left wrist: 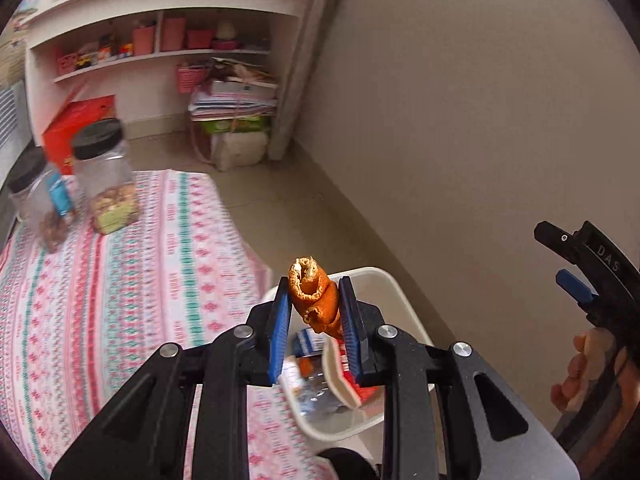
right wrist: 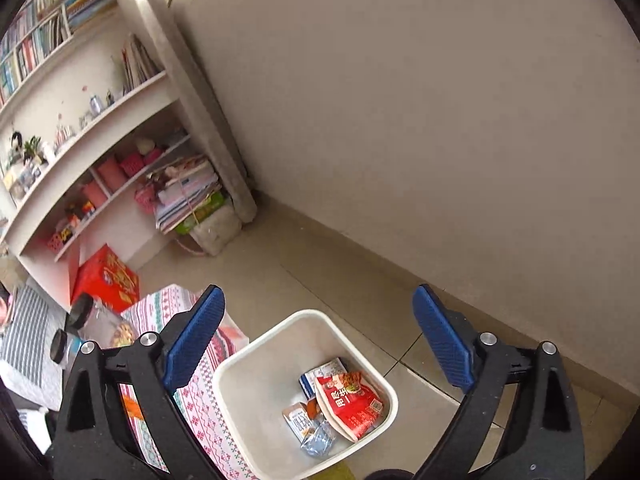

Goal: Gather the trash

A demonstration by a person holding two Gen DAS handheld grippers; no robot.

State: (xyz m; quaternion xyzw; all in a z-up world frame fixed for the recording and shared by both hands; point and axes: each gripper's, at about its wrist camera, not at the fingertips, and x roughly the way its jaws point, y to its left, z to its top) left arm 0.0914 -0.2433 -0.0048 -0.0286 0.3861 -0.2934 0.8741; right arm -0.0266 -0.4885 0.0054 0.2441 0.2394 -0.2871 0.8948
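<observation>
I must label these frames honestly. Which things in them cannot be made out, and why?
- Bin, left wrist view: the left gripper and its orange peel cover most of the contents.
- Two jars, left wrist view: blurred, contents unclear.
- Small packets in the bin, right wrist view: print too small.
- Right gripper: jaws open, empty.

bin point(left wrist: 384, 280): only the far rim and part of the inside show; the left gripper point(left wrist: 316, 312) covers the rest.
jars point(left wrist: 106, 176): at 9 o'clock, smeared by blur; contents unreadable.
right gripper point(left wrist: 588, 280): at 3 o'clock, cut by the edge; one pad shows.
bin wrappers point(right wrist: 348, 400): print too small to read.
books point(right wrist: 36, 44): at 10 o'clock, titles too small.
</observation>
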